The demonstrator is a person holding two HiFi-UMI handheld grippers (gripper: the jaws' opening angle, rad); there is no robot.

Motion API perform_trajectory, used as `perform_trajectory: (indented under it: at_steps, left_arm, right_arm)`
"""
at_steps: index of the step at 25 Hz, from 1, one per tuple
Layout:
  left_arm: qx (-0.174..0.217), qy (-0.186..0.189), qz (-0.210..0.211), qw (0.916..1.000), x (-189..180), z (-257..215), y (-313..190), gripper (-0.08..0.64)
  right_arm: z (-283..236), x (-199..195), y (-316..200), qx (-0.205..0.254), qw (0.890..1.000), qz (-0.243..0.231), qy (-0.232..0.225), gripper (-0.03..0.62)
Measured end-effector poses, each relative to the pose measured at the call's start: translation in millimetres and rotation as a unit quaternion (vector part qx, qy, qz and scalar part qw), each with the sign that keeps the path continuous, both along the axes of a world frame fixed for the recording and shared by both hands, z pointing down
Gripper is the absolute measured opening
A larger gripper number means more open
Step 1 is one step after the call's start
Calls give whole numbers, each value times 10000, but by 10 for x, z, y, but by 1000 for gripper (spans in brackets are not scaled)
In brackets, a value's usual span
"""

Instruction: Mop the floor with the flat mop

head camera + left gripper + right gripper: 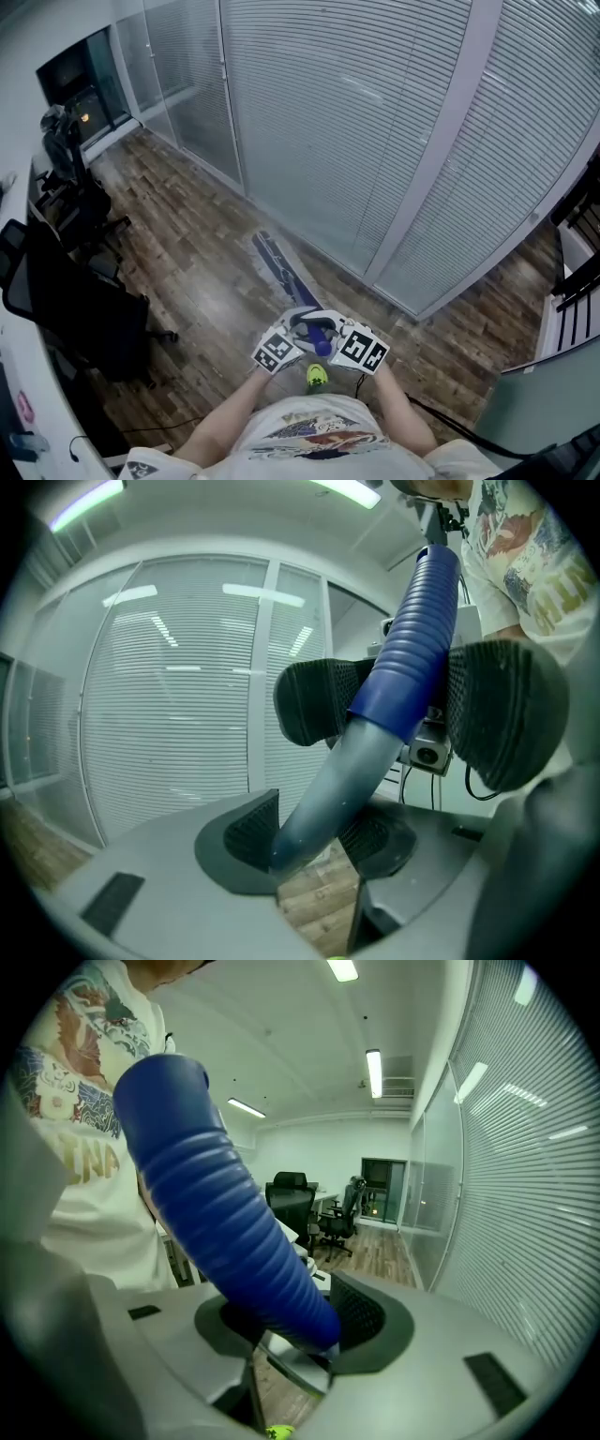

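One flat mop [277, 262]. Two tongs, both on the mop's handle: your left tongs [314, 841] and your right tongs [286, 1321]. Two marker cubes [277, 352], one on each, just behind the mop's grip. At least two dark office chairs [89, 314], left of the mop.

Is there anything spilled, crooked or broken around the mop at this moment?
Nothing stands out. The mop head lies flat on the wooden floor beside the glass wall, and the left claw and right claw both grip the handle.
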State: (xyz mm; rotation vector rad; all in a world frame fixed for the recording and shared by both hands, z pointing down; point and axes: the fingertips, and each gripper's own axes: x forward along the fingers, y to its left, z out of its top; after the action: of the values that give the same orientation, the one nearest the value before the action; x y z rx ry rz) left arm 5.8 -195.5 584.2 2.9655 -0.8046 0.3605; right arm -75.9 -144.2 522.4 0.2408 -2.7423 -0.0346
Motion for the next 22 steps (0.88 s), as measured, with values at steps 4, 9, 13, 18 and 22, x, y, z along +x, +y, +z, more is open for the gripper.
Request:
perform_trajectory:
  at_steps: [4,9,13,18,22]
  left_arm:
    - [-25,-76,173,9998,-166,86,510,167]
    - [-12,42,284,9996,-219,82,1132,167]
    - [-57,-54,405,9991,-155,92,1540,169]
    - [-88,-89,596,9981,-113,100,2070,169]
    - [-186,-188,554,9981,-58,150,2507,172]
  right_arm:
    - [87,-176,493,29,9998,173,51,175]
    - [95,-233,1074,-30,9991,424,-59,175]
    - [93,-162,1451,-97,9978,647,-108,176]
    - [95,-129,1953,-219,9964,796,-178,179]
    - [139,-55,2396,-258,9961,805,-264,182]
